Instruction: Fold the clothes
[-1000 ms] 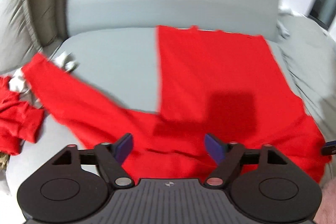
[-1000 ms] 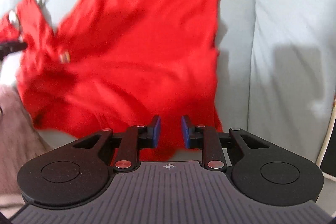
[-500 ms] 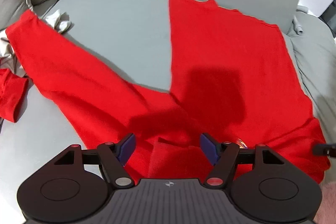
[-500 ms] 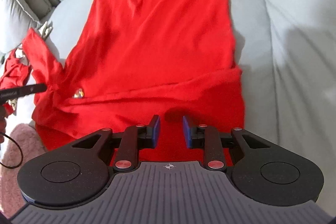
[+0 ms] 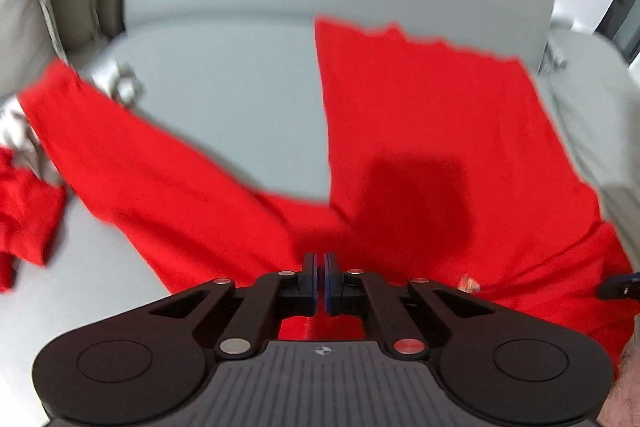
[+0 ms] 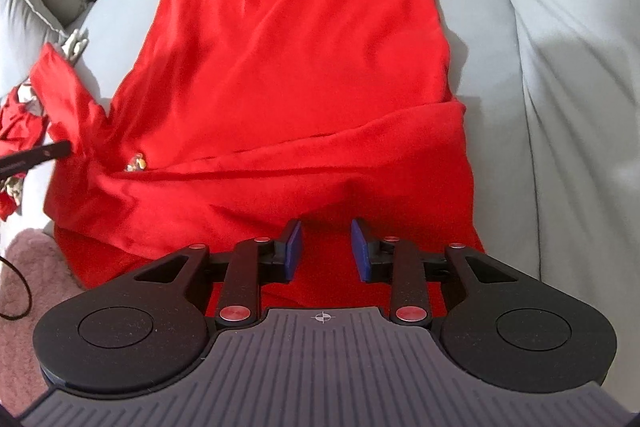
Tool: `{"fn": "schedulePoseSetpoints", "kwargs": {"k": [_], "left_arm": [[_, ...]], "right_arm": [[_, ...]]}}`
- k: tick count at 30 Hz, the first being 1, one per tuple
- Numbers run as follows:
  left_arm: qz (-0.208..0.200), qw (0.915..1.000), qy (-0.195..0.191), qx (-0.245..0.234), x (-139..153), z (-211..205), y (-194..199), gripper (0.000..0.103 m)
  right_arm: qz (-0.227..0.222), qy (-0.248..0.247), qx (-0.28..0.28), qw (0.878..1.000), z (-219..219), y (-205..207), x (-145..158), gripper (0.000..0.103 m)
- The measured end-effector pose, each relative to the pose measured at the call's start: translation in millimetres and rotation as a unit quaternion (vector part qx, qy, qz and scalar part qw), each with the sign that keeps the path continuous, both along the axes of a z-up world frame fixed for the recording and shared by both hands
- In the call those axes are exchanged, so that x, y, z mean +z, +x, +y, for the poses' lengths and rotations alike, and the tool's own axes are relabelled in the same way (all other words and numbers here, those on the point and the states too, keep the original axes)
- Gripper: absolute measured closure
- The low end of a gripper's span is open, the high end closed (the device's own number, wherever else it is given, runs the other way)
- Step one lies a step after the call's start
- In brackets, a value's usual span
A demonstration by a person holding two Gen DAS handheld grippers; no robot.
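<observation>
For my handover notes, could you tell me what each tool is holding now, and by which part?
The left tool is shut on the red garment near its front edge, beside the sleeve's base. The right tool, opening, holds nothing.

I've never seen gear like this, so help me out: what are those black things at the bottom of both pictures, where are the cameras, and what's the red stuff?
No robot here: a person holds a pair of tongs in each hand, and a camera on each looks along its fingers. In the left-hand view the left tongs are shut; whether they pinch cloth is unclear. In the right-hand view the right tongs are opening, nothing pressed between the pads. The red thing is a long-sleeved garment spread on a grey sofa, its sleeve stretched out sideways.
</observation>
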State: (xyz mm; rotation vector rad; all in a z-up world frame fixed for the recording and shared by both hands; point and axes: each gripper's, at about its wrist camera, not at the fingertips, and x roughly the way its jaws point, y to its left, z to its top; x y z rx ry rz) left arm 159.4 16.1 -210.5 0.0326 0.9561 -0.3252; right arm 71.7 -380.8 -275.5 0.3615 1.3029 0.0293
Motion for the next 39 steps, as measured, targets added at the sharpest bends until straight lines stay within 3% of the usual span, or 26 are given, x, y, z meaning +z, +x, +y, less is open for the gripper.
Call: {"fn": "schedulePoseSetpoints", "kwargs": {"k": [4, 8, 10, 12, 13, 15, 16, 17, 18, 20, 21, 22, 24, 27, 31, 32, 34, 36, 37, 39], "left_arm": [[-0.039, 0.9989, -0.009, 0.024, 9, 8, -4, 0.102], [0.032, 0.9965, 0.066, 0.04, -17, 6, 9, 0.097], [0.042, 0.9941, 0.088, 0.049, -21, 7, 9, 0.095], [0.024, 0.9939, 0.088, 0.062, -12, 9, 4, 0.068], [0.009, 0.9943, 0.085, 0.065, -6, 8, 1, 0.066], [-0.015, 0.9965, 0.068, 0.047, 7, 0, -7, 0.069], [-0.022, 0.9979, 0.054, 0.028, 13, -6, -10, 0.07], [-0.017, 0.9992, 0.035, -0.004, 16, -14, -14, 0.075], [-0.005, 0.999, 0.017, -0.041, 17, -23, -17, 0.078], [0.03, 0.9947, 0.024, -0.096, 7, -43, -20, 0.087], [0.051, 0.9907, 0.037, -0.121, 0, -53, -22, 0.09], [0.073, 0.9874, 0.068, -0.123, -11, -60, -22, 0.092], [0.114, 0.9792, 0.136, -0.099, -33, -63, -21, 0.093], [0.108, 0.9857, 0.102, -0.079, -23, -51, -26, 0.091], [0.094, 0.9903, 0.063, -0.081, -5, -47, -36, 0.091], [0.097, 0.9887, 0.07, -0.09, -6, -52, -40, 0.091], [0.107, 0.9847, 0.088, -0.105, -8, -61, -47, 0.09], [0.141, 0.9768, 0.124, -0.102, -22, -66, -52, 0.091], [0.136, 0.9773, 0.125, -0.103, -22, -68, -55, 0.091], [0.127, 0.9783, 0.127, -0.104, -19, -71, -60, 0.091]], "right_arm": [[-0.007, -0.003, -0.007, 1.0, 1, -2, 1, 0.069], [-0.016, -0.014, -0.004, 1.0, 2, -5, 10, 0.059], [-0.028, -0.027, 0.003, 0.999, 1, -6, 20, 0.059], [-0.044, -0.041, 0.008, 0.998, -1, -6, 31, 0.059], [-0.055, -0.051, 0.008, 0.997, -3, -4, 35, 0.059], [-0.069, -0.064, 0.011, 0.995, -5, 3, 38, 0.062], [-0.072, -0.067, 0.017, 0.995, -5, 8, 37, 0.071], [-0.073, -0.064, 0.023, 0.995, -3, 13, 34, 0.081], [-0.073, -0.061, 0.029, 0.995, -1, 18, 31, 0.083], [-0.07, -0.058, 0.041, 0.995, 5, 29, 20, 0.086], [-0.063, -0.081, 0.053, 0.993, 10, 33, 11, 0.088], [-0.046, -0.126, 0.063, 0.989, 13, 35, 0, 0.089], [-0.019, -0.168, 0.044, 0.985, 3, 31, -7, 0.089], [-0.008, -0.161, 0.017, 0.987, -8, 21, 15, 0.087], [-0.024, -0.133, 0.087, 0.987, 5, 1, 45, 0.083], [-0.013, -0.131, 0.087, 0.987, 4, 0, 42, 0.081], [0.051, -0.117, 0.076, 0.989, -6, -7, 23, 0.082], [0.09, -0.102, 0.048, 0.989, -19, -20, 13, 0.083], [0.096, -0.091, 0.036, 0.991, -23, -26, 14, 0.085], [0.122, -0.12, 0.045, 0.984, -22, -32, 19, 0.084]]}}
